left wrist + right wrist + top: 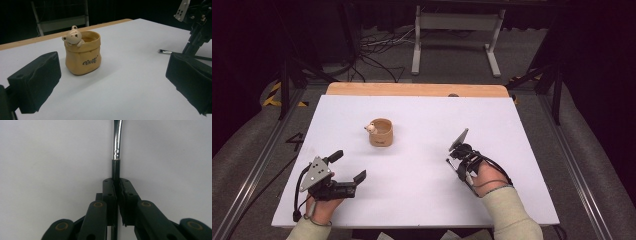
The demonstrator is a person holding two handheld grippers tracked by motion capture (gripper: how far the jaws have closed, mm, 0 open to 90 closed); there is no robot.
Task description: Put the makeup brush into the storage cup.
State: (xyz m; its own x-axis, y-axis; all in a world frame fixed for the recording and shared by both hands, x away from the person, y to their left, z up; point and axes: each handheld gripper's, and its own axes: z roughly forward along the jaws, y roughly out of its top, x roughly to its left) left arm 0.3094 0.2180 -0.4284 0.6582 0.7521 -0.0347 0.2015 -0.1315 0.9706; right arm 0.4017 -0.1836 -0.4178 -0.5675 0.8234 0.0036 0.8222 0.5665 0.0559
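Both tongs sit low over the white table, well apart; the right gripper has its jaws pressed together on the dark handle of a thin brush, whose metal ferrule runs on beyond the pads and lies close over the sheet; in the high view that gripper stands right of centre, held by a hand in a pale sleeve; from the left gripper view the brush tip pokes out sideways just above the surface; the left gripper rests near the front left corner with its jaws spread wide and nothing between them; a tan sack-shaped pot with a small bear at its rim stands upright a little left of centre, ahead of the left gripper and well left of the brush; bare white surface lies between pot and brush; a wooden strip borders the far edge; beyond it are floor cables and a grey stand.
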